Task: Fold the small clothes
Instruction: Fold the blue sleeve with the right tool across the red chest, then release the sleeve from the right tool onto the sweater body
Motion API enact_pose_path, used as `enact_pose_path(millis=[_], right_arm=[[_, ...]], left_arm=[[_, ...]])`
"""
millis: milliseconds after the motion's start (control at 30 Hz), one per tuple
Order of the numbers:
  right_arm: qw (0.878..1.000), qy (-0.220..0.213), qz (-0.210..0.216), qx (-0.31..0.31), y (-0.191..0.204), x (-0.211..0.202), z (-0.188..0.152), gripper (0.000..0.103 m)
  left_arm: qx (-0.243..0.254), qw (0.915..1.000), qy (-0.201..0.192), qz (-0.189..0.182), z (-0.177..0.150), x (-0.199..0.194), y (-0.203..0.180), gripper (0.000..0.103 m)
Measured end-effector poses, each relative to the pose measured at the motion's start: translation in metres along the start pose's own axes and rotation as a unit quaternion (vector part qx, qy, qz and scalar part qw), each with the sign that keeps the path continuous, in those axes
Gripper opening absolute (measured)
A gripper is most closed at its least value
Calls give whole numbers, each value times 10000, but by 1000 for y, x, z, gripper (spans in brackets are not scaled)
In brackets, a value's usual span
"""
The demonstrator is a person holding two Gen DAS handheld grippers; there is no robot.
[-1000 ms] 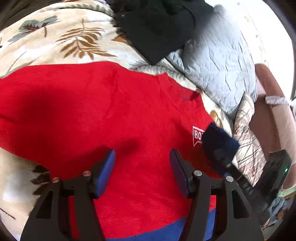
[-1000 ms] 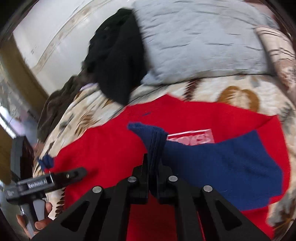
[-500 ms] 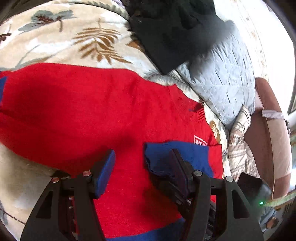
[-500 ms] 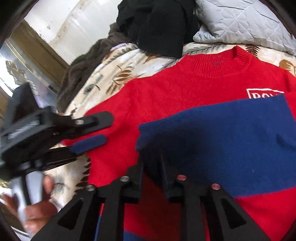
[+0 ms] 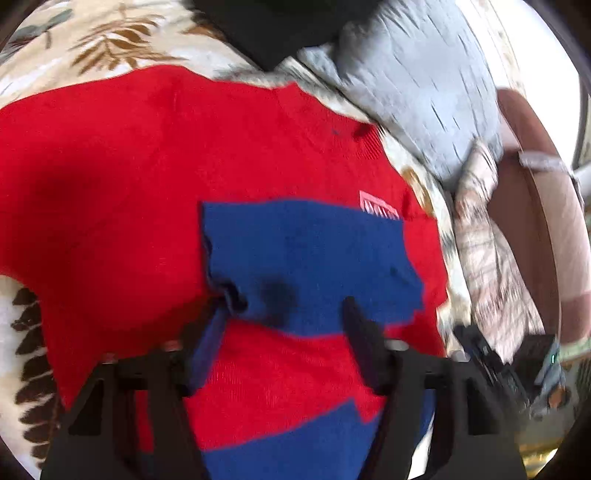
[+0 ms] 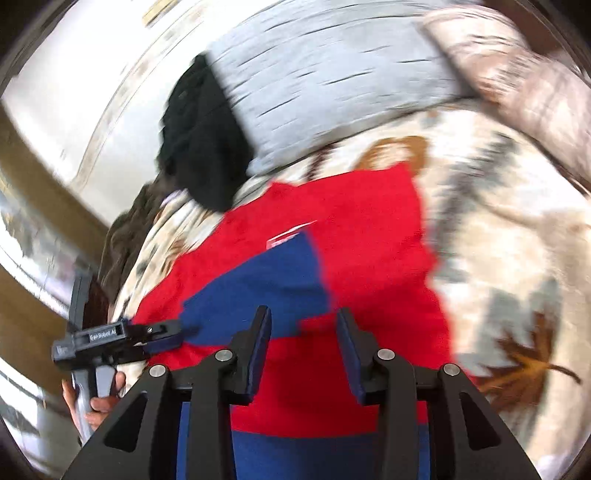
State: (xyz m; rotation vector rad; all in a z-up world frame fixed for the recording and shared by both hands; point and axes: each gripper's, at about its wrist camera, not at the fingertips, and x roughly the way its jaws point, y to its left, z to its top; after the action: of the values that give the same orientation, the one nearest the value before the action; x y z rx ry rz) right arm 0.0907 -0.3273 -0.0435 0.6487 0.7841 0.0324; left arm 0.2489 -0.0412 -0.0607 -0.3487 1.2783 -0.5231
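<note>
Red knit sweater (image 5: pixel 129 184) lies front-up and flat on a leaf-print bedspread (image 5: pixel 110 48). Its collar is toward the upper right of the left wrist view, and its blue hem band is at the lower edge, beneath the gripper. The long axis of the body thus runs from collar to hem, roughly in line with both grippers.

One blue sleeve (image 5: pixel 306 251) is folded across the chest, crosswise to that axis. Its cuff end points to the left of the picture and its upper edge covers part of a white chest logo (image 5: pixel 378 208).

The left gripper (image 5: pixel 284 304) is closing. In its own blurred view the pads are apart, with the lower cuff corner of the sleeve lying between them. One fingertip is at the puckered corner, but whether the pads already press on it cannot be told.

The right gripper (image 6: pixel 303 312) is opening, with its fingers moderately apart above the lower edge of the sleeve and nothing between the pads. A hand (image 6: pixel 99 402) holds the left gripper's handle at the left edge of the right wrist view.

Beyond the collar lie a grey quilted pillow (image 5: pixel 417 92) and a black garment (image 5: pixel 280 29).
</note>
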Motion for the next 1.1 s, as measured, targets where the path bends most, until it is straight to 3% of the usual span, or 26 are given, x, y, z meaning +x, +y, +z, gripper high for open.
enact_pose_path(millis=[33, 167, 233, 300, 433, 533, 567, 633, 667, 767, 833, 867, 900, 933, 967, 1000, 1033, 1100], right_arm=[[9999, -48, -15, 117, -7, -2, 1, 39], [9965, -209, 180, 787, -41, -13, 5, 40], [9936, -225, 403, 1032, -50, -13, 4, 42], [9888, -187, 755, 1277, -53, -4, 5, 46], [9800, 53, 1145, 1625, -55, 26, 7, 49], [9719, 56, 1091, 2083, -64, 49, 9, 49], [9659, 26, 1079, 2352, -70, 57, 11, 45], [9564, -141, 1173, 2669, -77, 59, 12, 12], [9537, -274, 1287, 2705, -79, 55, 16, 6], [9595, -860, 1210, 2395, -77, 26, 23, 6], [9680, -820, 845, 2216, -80, 26, 22, 6], [9712, -603, 602, 2224, -86, 34, 19, 6], [9711, -210, 353, 2351, -96, 48, 11, 5], [9676, -129, 495, 2471, -102, 51, 4, 4], [9658, -208, 592, 2516, -103, 47, 1, 6], [9670, -278, 552, 2473, -99, 37, 0, 13], [9696, -350, 477, 2376, -93, 29, 0, 14], [9771, -580, 429, 2002, -77, 13, 3, 14]], left_arm=[[-17, 10000, -30, 27, 1, 2, 0, 2], [-222, 9967, -772, -76, 7, -19, 5, 3], [-138, 9913, -1308, 22, 9, -42, 2, 3], [-85, 9879, -1543, 159, 10, -52, 3, 3], [-292, 9894, -1422, 33, 15, -48, 15, 3], [-427, 9903, -1318, -28, 17, -44, 24, 3], [-461, 9905, -1293, -31, 18, -44, 25, 3], [-487, 9908, -1263, -88, 17, -43, 26, 3], [-473, 9914, -1222, -61, 16, -42, 25, 3], [-413, 9959, -787, 153, 16, -24, 23, 4], [-402, 9975, -245, 535, 13, 3, 23, 4], [-370, 9970, -212, 640, 11, 8, 23, 5], [-330, 9969, -268, 662, 10, 5, 21, 6], [-282, 9970, -262, 667, 10, 0, 18, 6], [-226, 9974, -311, 615, 11, -8, 16, 6], [-231, 9966, -550, 563, 10, -22, 17, 7], [-282, 9946, -853, 516, 10, -37, 19, 7], [-356, 9913, -1225, 311, 11, -55, 21, 22]])
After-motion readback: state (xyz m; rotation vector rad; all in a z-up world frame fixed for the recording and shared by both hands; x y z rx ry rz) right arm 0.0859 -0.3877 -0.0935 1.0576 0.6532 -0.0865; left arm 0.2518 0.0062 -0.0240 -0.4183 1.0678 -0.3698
